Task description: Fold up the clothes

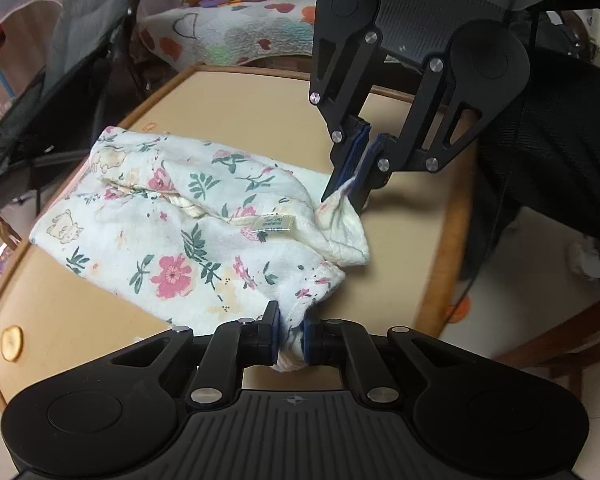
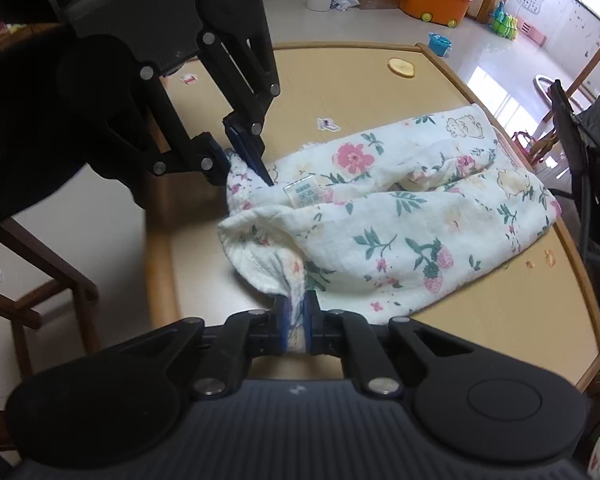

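Floral garment (image 1: 180, 232), bunched at centre frame on the tan table (image 1: 80, 320), pinched at its two near corners by the closed left gripper (image 1: 291, 330) and right gripper (image 2: 296, 328), ready for spreading before folding.

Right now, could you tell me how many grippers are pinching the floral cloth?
2: the left gripper and the right gripper each pinch a corner of the floral cloth.

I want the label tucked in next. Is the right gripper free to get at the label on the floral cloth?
Probably not yet: the right gripper is shut on a corner of the floral cloth. The label itself lies uncovered.
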Action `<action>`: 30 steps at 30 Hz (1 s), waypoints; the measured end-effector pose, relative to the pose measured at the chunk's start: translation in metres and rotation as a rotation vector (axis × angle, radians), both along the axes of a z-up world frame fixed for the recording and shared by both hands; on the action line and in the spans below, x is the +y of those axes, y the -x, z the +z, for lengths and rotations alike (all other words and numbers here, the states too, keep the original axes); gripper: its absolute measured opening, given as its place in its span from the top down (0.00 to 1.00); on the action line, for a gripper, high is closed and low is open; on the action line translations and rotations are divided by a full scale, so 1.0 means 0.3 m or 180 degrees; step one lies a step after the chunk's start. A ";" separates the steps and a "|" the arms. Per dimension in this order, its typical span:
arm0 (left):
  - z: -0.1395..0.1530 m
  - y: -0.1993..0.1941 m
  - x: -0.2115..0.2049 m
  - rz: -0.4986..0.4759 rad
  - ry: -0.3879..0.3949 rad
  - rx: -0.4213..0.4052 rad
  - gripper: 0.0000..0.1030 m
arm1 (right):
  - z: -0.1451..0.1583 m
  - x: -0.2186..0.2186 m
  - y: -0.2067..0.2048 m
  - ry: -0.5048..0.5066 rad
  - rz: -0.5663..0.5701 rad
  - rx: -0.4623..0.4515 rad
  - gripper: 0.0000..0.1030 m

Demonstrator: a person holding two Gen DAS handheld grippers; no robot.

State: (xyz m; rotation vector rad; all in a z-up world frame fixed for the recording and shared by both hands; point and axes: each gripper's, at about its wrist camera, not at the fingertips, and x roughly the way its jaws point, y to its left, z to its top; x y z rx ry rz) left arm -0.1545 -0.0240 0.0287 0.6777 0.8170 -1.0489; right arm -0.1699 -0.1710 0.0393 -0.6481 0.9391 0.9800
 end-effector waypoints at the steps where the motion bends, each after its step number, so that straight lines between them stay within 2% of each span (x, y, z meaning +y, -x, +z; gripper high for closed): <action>1: 0.007 0.008 0.001 0.0005 0.0009 0.0025 0.90 | 0.008 -0.003 0.007 -0.0021 -0.0005 0.0031 0.93; 7: 0.049 0.036 0.004 -0.0100 0.0045 0.0276 0.90 | 0.044 -0.012 0.027 -0.0058 0.0033 0.0344 0.93; 12: 0.086 0.013 0.001 -0.0158 0.0041 0.0342 0.90 | 0.067 -0.008 -0.021 -0.0048 0.0021 0.0649 0.93; 15: 0.092 0.002 -0.005 -0.0178 -0.0005 0.0300 0.90 | 0.073 -0.003 -0.052 -0.0023 0.0046 0.0717 0.92; 20: 0.073 0.027 -0.020 -0.0259 -0.0111 0.0240 0.89 | 0.051 0.020 -0.008 0.0042 0.0289 0.0602 0.89; 22: 0.055 0.045 -0.024 -0.0280 -0.0152 0.0192 0.89 | 0.038 0.021 0.017 0.0067 0.0350 0.0586 0.84; 24: 0.038 0.070 -0.023 -0.0304 -0.0210 0.0117 0.89 | 0.031 0.016 0.039 0.0073 0.0378 0.0605 0.70; 27: 0.033 0.095 -0.014 -0.0293 -0.0216 0.0020 0.87 | 0.058 -0.006 0.053 -0.0030 0.0343 0.0654 0.68; 30: 0.045 0.113 -0.004 -0.0301 -0.0172 -0.0092 0.81 | 0.102 -0.036 0.022 -0.0366 0.0147 0.0738 0.68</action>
